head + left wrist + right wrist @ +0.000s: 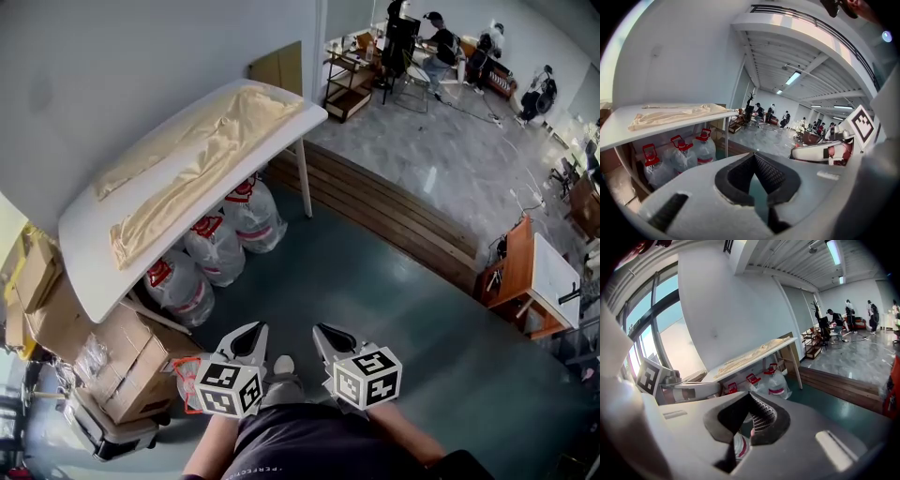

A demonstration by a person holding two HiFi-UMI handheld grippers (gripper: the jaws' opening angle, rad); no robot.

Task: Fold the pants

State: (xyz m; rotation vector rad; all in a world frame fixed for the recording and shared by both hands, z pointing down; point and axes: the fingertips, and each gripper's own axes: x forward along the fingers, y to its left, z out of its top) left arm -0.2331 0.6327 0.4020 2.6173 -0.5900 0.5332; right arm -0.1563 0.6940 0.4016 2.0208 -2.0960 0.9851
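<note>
Beige pants (187, 164), whole only in head view; left gripper (251, 336), right gripper (328, 339) fingers together

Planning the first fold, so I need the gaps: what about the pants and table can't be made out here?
- Pants, left gripper view: seen edge-on, so their layout is unreadable.
- Pants, right gripper view: too small to read.
- Table legs, head view: mostly hidden by the tabletop.
- Water bottles, head view: partly hidden under the tabletop.
</note>
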